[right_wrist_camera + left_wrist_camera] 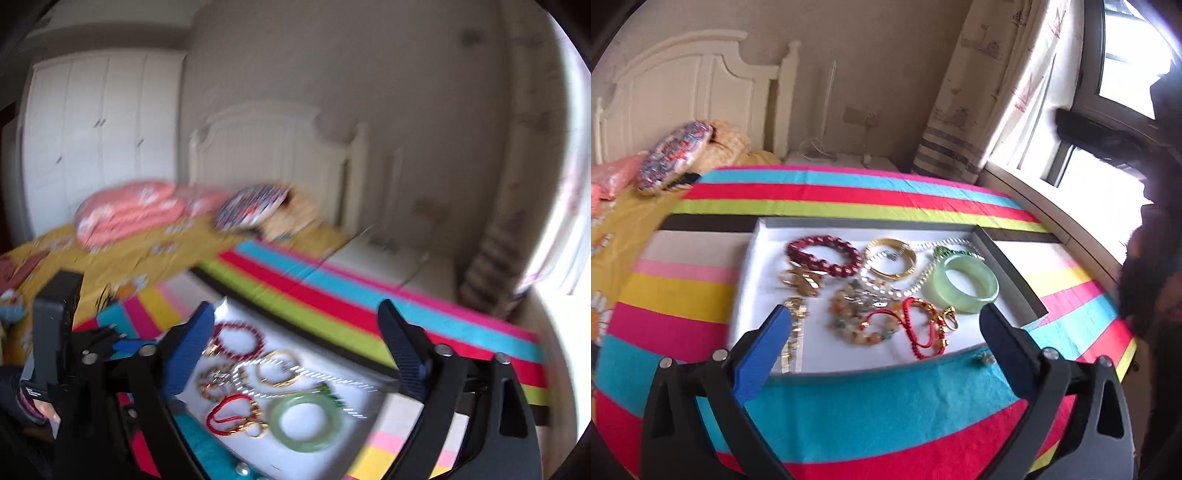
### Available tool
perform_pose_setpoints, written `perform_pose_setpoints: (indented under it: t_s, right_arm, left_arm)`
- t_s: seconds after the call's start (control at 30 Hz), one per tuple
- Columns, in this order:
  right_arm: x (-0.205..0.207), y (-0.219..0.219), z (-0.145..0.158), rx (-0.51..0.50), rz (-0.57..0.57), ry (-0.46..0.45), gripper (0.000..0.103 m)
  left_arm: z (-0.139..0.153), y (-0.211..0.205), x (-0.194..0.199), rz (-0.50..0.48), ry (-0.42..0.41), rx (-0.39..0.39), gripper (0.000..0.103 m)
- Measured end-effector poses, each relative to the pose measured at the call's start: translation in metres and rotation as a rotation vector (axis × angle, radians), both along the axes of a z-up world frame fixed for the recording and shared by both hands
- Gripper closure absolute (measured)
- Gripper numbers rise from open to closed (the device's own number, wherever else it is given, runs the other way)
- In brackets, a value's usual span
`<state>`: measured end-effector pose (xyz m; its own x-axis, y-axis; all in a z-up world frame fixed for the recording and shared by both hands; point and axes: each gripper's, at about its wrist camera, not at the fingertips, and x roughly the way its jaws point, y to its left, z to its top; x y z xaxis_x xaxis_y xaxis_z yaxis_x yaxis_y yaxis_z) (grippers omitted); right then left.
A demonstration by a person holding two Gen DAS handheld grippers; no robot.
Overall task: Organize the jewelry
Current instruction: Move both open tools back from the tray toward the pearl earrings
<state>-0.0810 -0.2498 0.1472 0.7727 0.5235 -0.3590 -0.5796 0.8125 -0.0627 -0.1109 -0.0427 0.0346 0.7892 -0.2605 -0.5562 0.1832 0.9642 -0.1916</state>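
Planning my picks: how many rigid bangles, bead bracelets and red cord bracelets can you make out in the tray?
Rigid bangles: 2, green and gold
Bead bracelets: 2, dark red and multicolour
Red cord bracelets: 1
Total: 5

Both cameras sit just behind their own fingers and look forward and downward across the striped tabletop (849,413) at close range. The left wrist view faces the white tray (768,236), the headboard (683,88) and the window. The blurred right wrist view faces further left, toward the wardrobe (99,140). Both share tray, bed and headboard.
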Motion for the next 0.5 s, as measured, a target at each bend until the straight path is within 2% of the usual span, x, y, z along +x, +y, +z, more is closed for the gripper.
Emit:
perform_pose_setpoints:
  t_s: [0.1, 0.23, 0.4, 0.5]
  right_arm:
    - [-0.031, -0.034, 0.009, 0.083, -0.093, -0.022, 0.017]
    - [-0.058, -0.066, -0.011, 0.140, -0.176, 0.018, 0.017]
    - [-0.071, -0.068, -0.070, 0.137, -0.227, 0.180, 0.017]
    - [-0.064, -0.053, -0.103, 0.074, -0.236, 0.277, 0.017]
  left_arm:
    - [0.001, 0.000, -0.013, 0.030, -0.011, 0.059, 0.002]
    - [-0.011, -0.007, -0.033, 0.041, -0.023, 0.138, 0.002]
    - [-0.025, -0.012, -0.037, 0.074, -0.026, 0.190, 0.002]
    - [-0.023, -0.014, -0.038, 0.070, -0.061, 0.210, 0.002]
